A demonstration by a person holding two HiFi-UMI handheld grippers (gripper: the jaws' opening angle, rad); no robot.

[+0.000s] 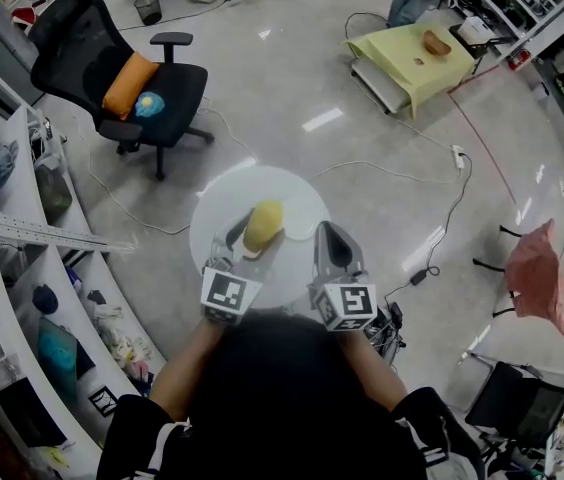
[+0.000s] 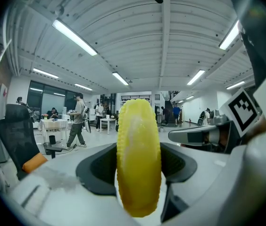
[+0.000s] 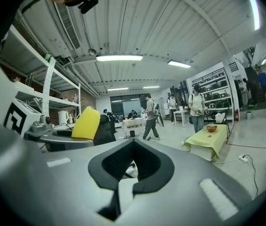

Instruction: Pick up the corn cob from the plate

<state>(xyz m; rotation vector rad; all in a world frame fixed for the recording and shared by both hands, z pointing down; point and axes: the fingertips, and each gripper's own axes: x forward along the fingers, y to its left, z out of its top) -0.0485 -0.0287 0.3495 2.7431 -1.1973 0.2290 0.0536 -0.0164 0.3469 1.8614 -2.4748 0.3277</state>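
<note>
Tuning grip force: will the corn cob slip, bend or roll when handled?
Probably stiff: the corn cob stands upright between the fingers without sagging. Its bumpy kernel rows likely resist slipping. Being round, it may roll if laid on the plate.

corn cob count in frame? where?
1. The corn cob is gripped between the left gripper's jaws, held over the white round surface. No other shows; the right gripper is empty.

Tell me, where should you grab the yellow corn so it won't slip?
Grab the corn cob around its middle, one jaw on each long side. It is long and round, so the tapered ends could slip out. The left gripper holds it that way, cob upright between its jaws.
</note>
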